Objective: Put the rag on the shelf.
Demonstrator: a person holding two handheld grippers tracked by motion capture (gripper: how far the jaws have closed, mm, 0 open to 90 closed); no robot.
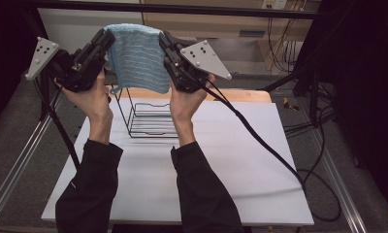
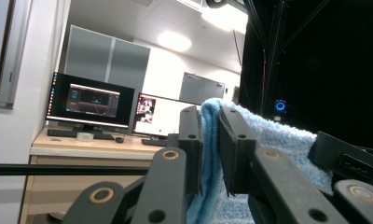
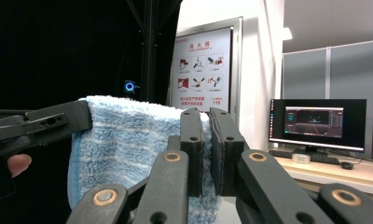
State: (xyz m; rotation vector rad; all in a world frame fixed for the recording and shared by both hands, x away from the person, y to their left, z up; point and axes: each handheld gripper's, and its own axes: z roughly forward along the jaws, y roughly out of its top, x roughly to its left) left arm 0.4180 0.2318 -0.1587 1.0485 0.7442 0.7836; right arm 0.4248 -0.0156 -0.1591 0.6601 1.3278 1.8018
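Note:
A light blue towel (image 1: pixel 136 56) with pale stripes hangs stretched between my two grippers, held high above the table. My left gripper (image 1: pixel 106 35) is shut on its upper left corner; in the left gripper view the towel (image 2: pixel 211 140) is pinched between the jaws of that gripper (image 2: pixel 210 114). My right gripper (image 1: pixel 164 39) is shut on the upper right corner, and the right gripper view shows the towel (image 3: pixel 124 140) spreading left from the gripper (image 3: pixel 207 116) toward the other one. The towel's lower edge hangs just above a black wire rack (image 1: pixel 148 119).
The wire rack stands on the white table (image 1: pixel 221 170) toward its far side, with a wooden board (image 1: pixel 240 94) behind it. Black cables (image 1: pixel 260 138) trail across the table's right part. Metal frame rails run along both sides.

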